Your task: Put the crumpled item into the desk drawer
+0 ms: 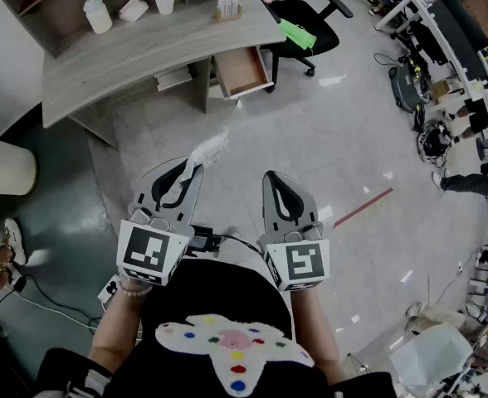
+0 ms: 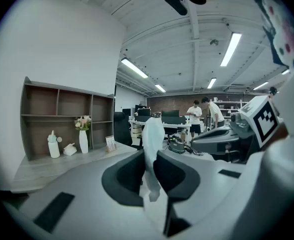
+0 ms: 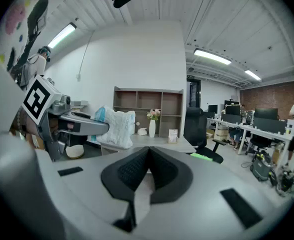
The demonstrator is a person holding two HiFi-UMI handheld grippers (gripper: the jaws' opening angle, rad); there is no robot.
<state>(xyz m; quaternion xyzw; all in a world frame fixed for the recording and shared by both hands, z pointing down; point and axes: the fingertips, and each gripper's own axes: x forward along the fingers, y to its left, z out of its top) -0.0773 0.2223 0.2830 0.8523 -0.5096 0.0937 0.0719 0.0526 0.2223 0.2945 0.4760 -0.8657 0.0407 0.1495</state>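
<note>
Crumpled wad (image 1: pixel 208 149) pinched in my left tongs (image 1: pixel 187 172) above the floor, right tongs (image 1: pixel 277 181) closed on nothing, open drawer (image 1: pixel 242 71) under the desk (image 1: pixel 144 52) well ahead: carry and drop remain.

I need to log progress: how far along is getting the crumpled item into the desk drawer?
Done: the drawer stands open. In hand: the left gripper is shut on the crumpled item, out on the floor short of the desk. Left: carry it to the drawer and release.
</note>
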